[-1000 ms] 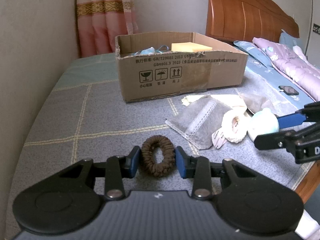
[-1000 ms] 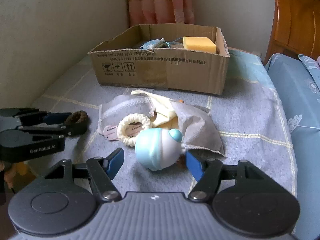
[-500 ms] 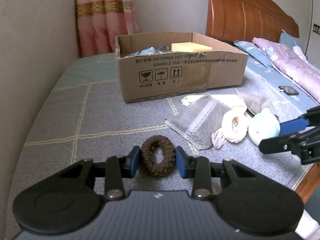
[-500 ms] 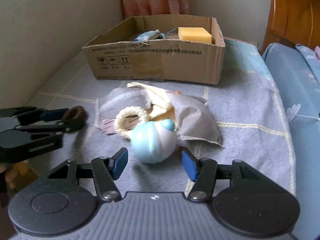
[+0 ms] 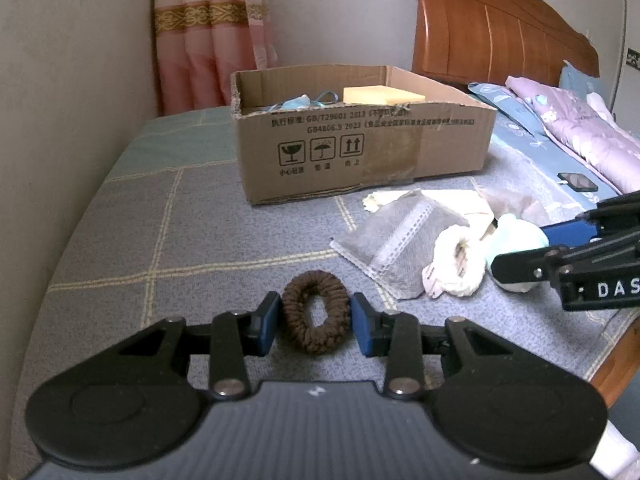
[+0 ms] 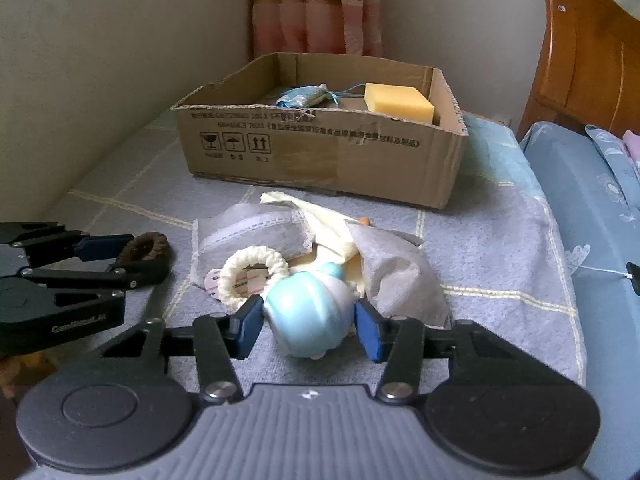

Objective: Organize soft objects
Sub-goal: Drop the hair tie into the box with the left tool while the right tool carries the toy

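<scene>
A brown hair scrunchie [image 5: 296, 304] lies on the grey bedspread, and my left gripper [image 5: 314, 320] is shut on it, one blue pad against each side. From the right wrist view that gripper [image 6: 148, 256] shows at the left with the scrunchie [image 6: 144, 242] in its tips. My right gripper [image 6: 309, 322] is closing on a pale blue soft toy [image 6: 308, 308], and its pads meet the toy's two sides. In the left wrist view the right gripper [image 5: 520, 248] reaches in from the right around the same toy [image 5: 516, 236].
An open cardboard box [image 6: 320, 152] stands behind, holding a yellow sponge [image 6: 398, 102] and a blue pouch [image 6: 304, 96]. A white ring scrunchie [image 6: 256, 254], grey fabric bags [image 6: 400, 276] and a cream cloth [image 6: 320, 220] lie near the toy. The wall runs along the left; pillows and a phone [image 5: 578, 180] lie right.
The right gripper's jaws have narrowed from well apart to touching the blue toy, and it has moved in slightly around it. The left gripper and the brown scrunchie have stayed still.
</scene>
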The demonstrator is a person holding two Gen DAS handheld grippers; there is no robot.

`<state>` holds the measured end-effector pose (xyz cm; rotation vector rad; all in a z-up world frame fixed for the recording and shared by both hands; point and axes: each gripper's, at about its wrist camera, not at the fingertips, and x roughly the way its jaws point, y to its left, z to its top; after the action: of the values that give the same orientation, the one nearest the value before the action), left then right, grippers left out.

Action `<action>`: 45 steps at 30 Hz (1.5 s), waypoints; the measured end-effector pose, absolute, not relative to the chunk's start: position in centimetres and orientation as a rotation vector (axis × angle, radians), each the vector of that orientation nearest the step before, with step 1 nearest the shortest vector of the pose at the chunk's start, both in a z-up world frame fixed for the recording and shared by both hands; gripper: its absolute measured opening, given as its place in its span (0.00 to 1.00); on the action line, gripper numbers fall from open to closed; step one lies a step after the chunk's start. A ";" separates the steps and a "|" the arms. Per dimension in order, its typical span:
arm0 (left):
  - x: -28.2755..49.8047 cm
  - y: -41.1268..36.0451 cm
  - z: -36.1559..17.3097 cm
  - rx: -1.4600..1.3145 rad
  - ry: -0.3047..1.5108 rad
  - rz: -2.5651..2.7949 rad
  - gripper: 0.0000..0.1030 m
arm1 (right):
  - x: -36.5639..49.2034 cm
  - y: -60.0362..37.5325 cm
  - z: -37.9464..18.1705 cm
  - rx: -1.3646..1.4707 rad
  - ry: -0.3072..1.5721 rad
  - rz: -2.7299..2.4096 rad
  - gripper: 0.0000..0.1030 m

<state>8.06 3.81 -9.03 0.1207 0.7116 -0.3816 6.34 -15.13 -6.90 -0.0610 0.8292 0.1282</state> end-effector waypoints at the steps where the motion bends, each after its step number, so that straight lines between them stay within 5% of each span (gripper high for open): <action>1: 8.1 3.8 -9.0 0.121 0.712 -0.382 0.36 | 6.3 -15.2 -6.9 -0.058 0.825 0.130 0.51; 16: 8.3 3.6 -8.9 0.120 0.723 -0.370 0.36 | 5.2 -15.4 -6.6 -0.089 0.820 0.175 0.43; 21: 8.4 3.5 -8.7 0.126 0.736 -0.374 0.23 | 5.0 -15.6 -6.4 -0.090 0.819 0.173 0.43; 28: 7.8 3.2 -7.9 0.168 0.750 -0.413 0.21 | 4.6 -15.8 -5.7 -0.112 0.822 0.198 0.43; 45: 9.4 2.5 1.7 0.175 0.562 -0.528 0.21 | 5.1 -17.4 0.6 -0.109 0.725 0.279 0.44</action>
<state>9.44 2.46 1.71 0.1749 0.5620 -0.5279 5.12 -17.40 0.63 -0.1092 0.7248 0.2793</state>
